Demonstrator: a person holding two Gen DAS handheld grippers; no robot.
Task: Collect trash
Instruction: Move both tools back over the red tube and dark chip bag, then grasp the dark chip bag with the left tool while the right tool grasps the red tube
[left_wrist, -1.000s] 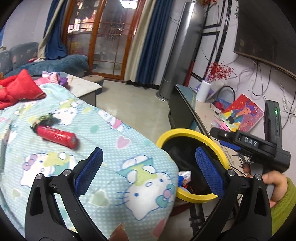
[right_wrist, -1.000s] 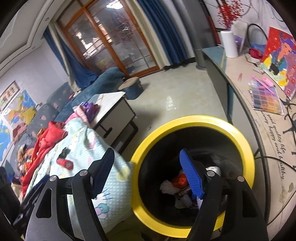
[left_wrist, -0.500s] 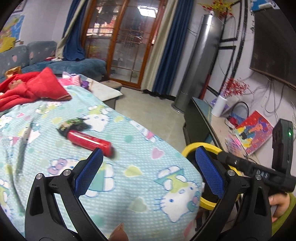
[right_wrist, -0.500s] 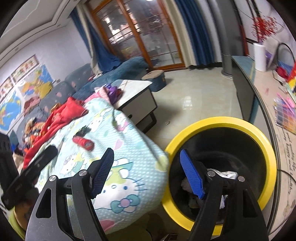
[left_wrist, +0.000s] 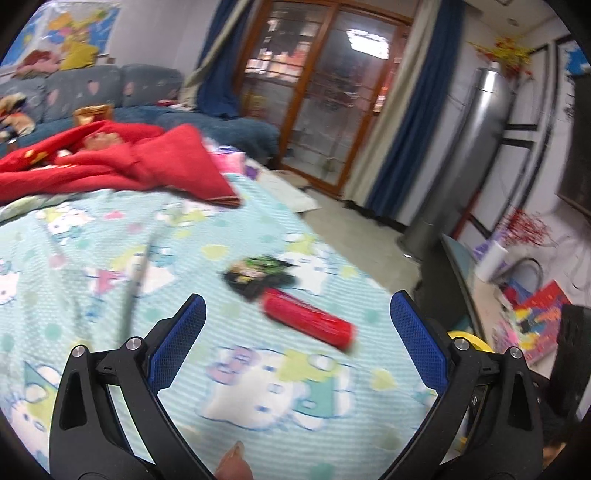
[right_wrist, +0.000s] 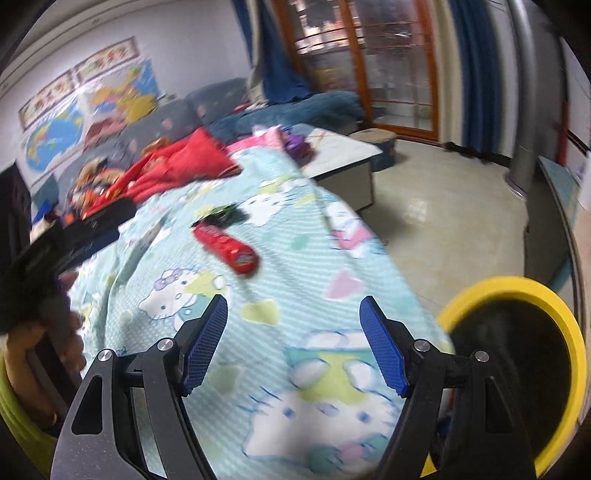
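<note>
A red cylindrical tube (left_wrist: 308, 319) (right_wrist: 226, 248) lies on the light blue cartoon-cat blanket (left_wrist: 110, 266) (right_wrist: 295, 258), with a dark crumpled wrapper (left_wrist: 258, 275) (right_wrist: 221, 214) touching its far end. My left gripper (left_wrist: 297, 341) hovers open over the blanket, just short of the tube, nothing between its fingers. My right gripper (right_wrist: 293, 345) is also open and empty, nearer the blanket's edge. The yellow-rimmed black trash bin (right_wrist: 517, 354) stands on the floor at the lower right; only a sliver of its rim (left_wrist: 465, 338) shows in the left wrist view.
A red blanket (left_wrist: 110, 162) is heaped at the far end of the bed, with a sofa (left_wrist: 92, 92) behind. A low white table (right_wrist: 340, 155) stands beyond the bed. A TV cabinet (left_wrist: 480, 291) with clutter runs along the right wall. Open floor (right_wrist: 443, 221) lies between.
Both grippers swung left from over the bin to above the blanket. The bin slid to the right edge of each view, and the tube and wrapper now sit near the centre.
</note>
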